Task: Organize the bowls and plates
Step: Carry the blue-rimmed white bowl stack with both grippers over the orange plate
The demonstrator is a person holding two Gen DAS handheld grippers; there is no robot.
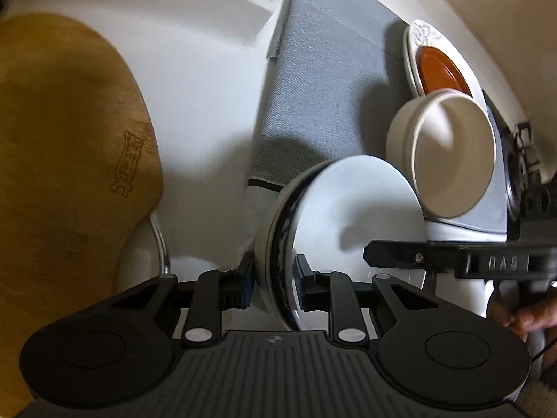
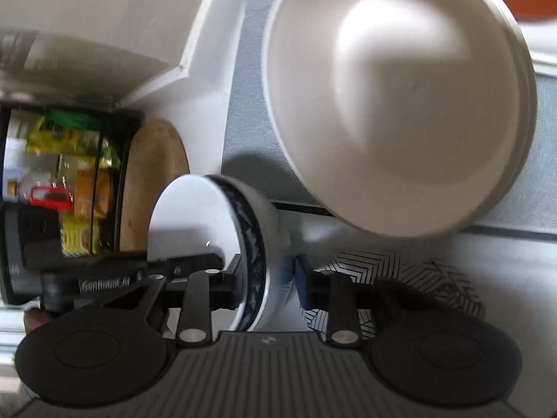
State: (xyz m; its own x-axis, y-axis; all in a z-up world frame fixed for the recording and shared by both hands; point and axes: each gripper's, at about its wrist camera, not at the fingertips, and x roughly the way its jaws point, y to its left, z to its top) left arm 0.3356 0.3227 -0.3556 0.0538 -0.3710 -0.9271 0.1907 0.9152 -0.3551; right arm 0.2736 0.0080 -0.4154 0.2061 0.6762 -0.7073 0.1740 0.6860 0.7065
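Observation:
A white bowl with a dark blue patterned rim (image 1: pixel 348 216) is held up on edge between both grippers. My left gripper (image 1: pixel 275 275) is shut on its near rim, one pad inside and one outside. From the right, a finger (image 1: pixel 393 254) of the right gripper reaches across the bowl's inside. In the right wrist view my right gripper (image 2: pixel 266 278) is shut on the opposite rim of the same bowl (image 2: pixel 195 216), and the left gripper's finger (image 2: pixel 188 261) comes in from the left. A cream bowl (image 1: pixel 452 153) (image 2: pixel 400 104) stands just beyond on the grey mat (image 1: pixel 323 87).
A wooden cutting board (image 1: pixel 69 139) (image 2: pixel 153 181) lies at the left. White plates with an orange plate (image 1: pixel 438 66) on top are stacked at the far right of the mat. A black-lined patterned cloth (image 2: pixel 383 264) lies under the right gripper. A shelf of food packets (image 2: pixel 76 174) is at the left.

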